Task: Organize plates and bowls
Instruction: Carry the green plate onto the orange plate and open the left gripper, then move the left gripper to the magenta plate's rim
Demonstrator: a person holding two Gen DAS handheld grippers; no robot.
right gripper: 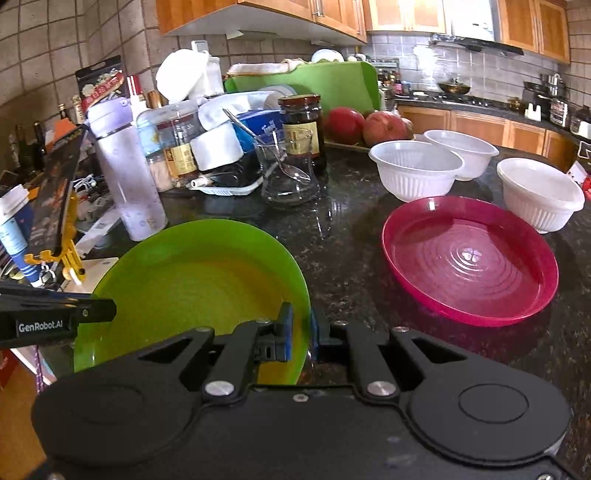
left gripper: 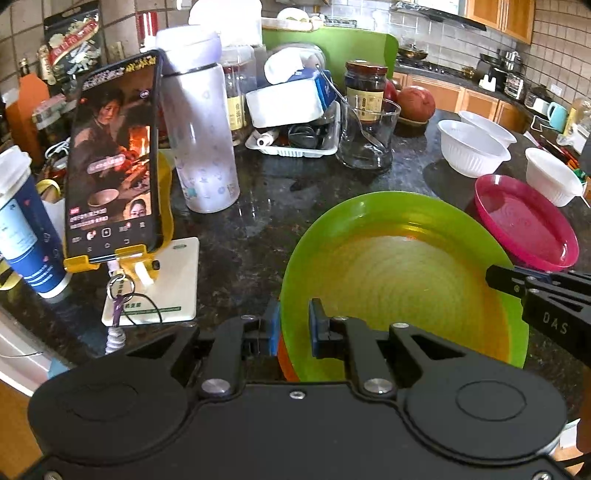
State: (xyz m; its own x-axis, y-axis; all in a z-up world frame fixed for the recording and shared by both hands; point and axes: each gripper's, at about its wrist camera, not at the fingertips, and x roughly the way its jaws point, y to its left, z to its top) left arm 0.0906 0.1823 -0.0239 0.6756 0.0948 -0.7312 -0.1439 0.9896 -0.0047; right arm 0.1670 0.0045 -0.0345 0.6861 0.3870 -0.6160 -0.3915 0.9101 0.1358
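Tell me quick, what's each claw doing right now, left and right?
Left claw: shut on the green plate, pinching its near-left rim.
Right claw: shut on the same green plate, pinching its right rim.

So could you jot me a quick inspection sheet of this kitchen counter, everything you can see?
Surface: dark speckled stone counter, crowded along the back.
Job's things: green plate with an orange one beneath; pink plate; three white bowls.
Clutter: phone on a yellow stand, water bottle, sauce jar, glass with spoon, paper cup.
Grippers: left hand-held gripper shut on the green plate's near left rim; right hand-held gripper shut on its right rim.
Cables: white cord behind the phone stand.
Surroundings: wooden cabinets, tiled wall, stove with pot.
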